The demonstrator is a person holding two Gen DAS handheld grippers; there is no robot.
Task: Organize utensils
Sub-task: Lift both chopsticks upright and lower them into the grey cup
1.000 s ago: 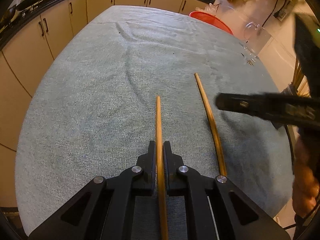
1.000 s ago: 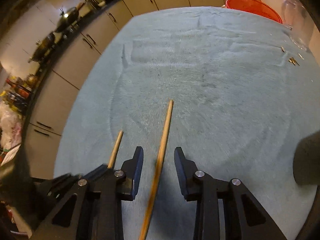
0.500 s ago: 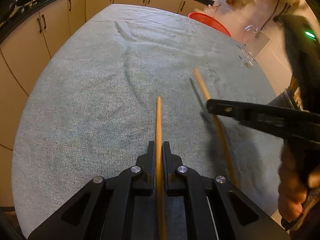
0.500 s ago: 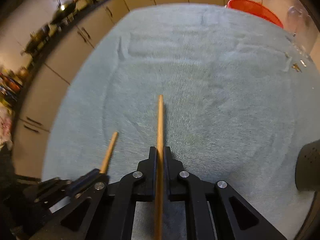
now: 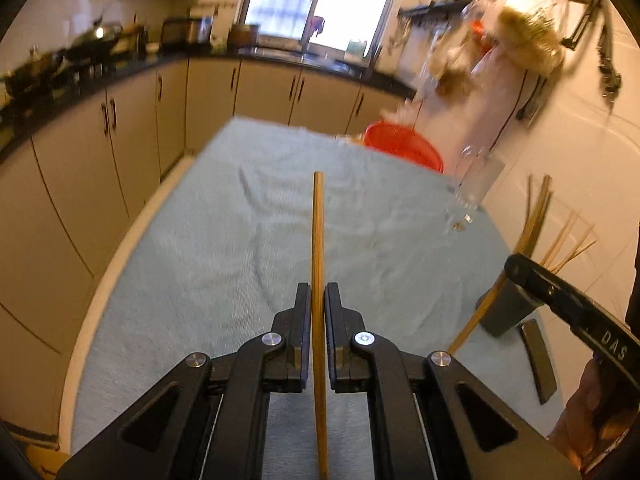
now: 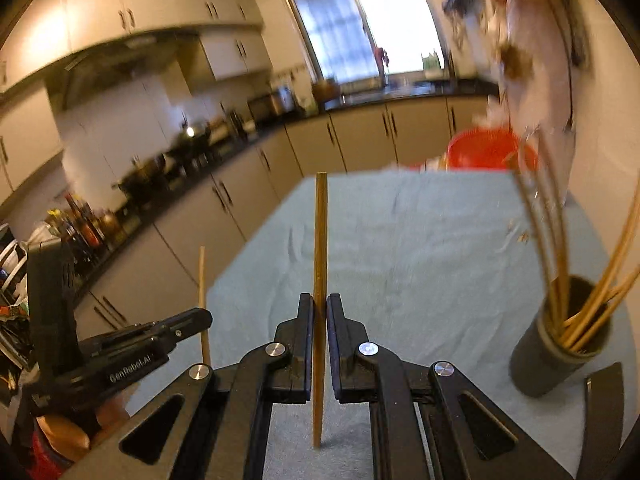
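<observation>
The left gripper [image 5: 318, 304] was clamped on one chopstick [image 5: 318, 240], the right gripper [image 6: 319, 312] on another chopstick [image 6: 320, 240], both sticks clear of the table [image 5: 224, 248]. The dark holder [image 6: 560, 344] stood at the near right, already crowded with splayed chopsticks [image 6: 592, 312]. A stick gripped near one end could pivot, strike those leaning sticks or the rim, and tip the holder.

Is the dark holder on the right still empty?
No: the dark holder in the right wrist view already has several chopsticks standing in it, fanned out above its rim.
</observation>
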